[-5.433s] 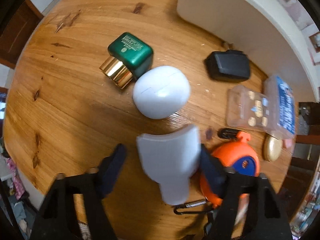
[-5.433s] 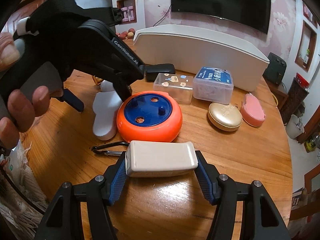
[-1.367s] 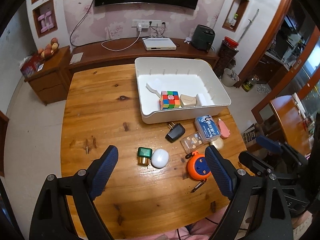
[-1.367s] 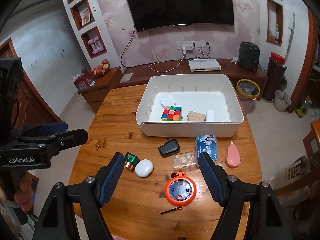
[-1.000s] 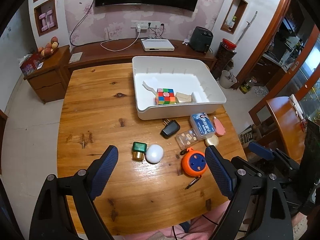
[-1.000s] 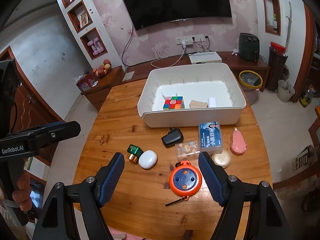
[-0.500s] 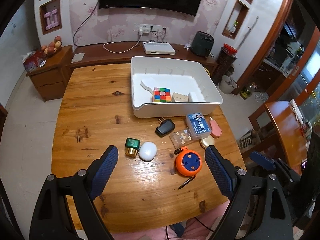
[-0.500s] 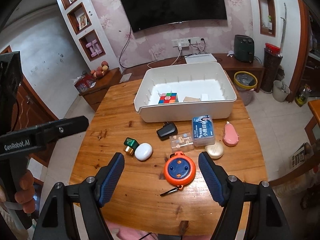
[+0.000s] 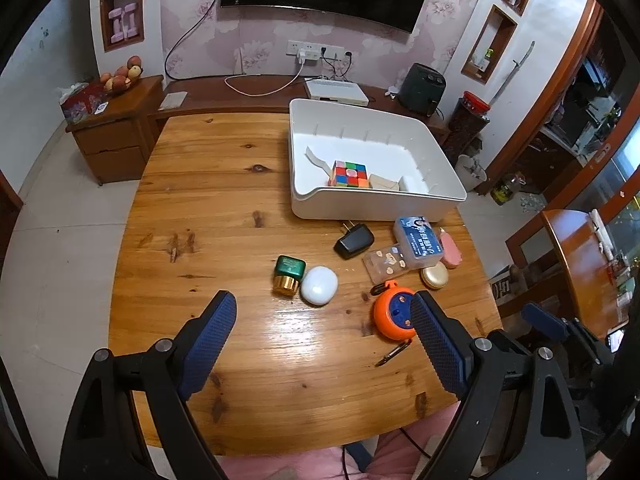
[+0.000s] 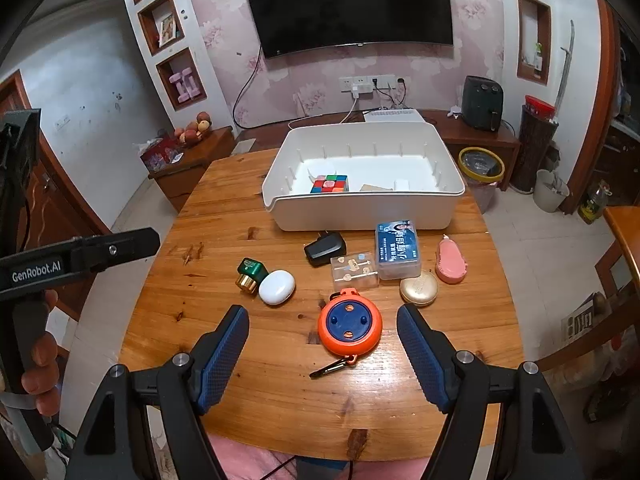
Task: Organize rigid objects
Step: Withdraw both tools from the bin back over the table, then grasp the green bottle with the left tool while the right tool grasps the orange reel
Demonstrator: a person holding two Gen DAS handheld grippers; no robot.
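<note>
A white bin point(image 9: 380, 205) point(image 10: 364, 210) at the table's far side holds a colour cube point(image 9: 349, 173) point(image 10: 330, 184) and pale blocks. In front of it lie a black charger point(image 9: 353, 241) point(image 10: 325, 249), a green and gold box point(image 9: 289, 275) point(image 10: 250, 273), a white oval case point(image 9: 319, 285) point(image 10: 277, 287), an orange round reel point(image 9: 393, 315) point(image 10: 349, 325), a clear box point(image 10: 354, 271), a blue-label box point(image 9: 418, 237) point(image 10: 397, 250), a gold compact point(image 10: 419, 291) and a pink item point(image 10: 451, 265). My left gripper point(image 9: 322, 346) and right gripper point(image 10: 322, 352) are open and empty, high above the table's near edge.
The round wooden table point(image 9: 224, 208) stands in a living room. A metal clip point(image 10: 332, 367) hangs from the reel. A wooden cabinet point(image 9: 116, 136) stands at the left, a bin point(image 10: 480, 172) at the right. The left gripper's body point(image 10: 80, 258) shows at the left of the right wrist view.
Both grippers, which earlier held pale objects low over the table, are open and empty and have risen; over the last second they drew back a little toward the near edge.
</note>
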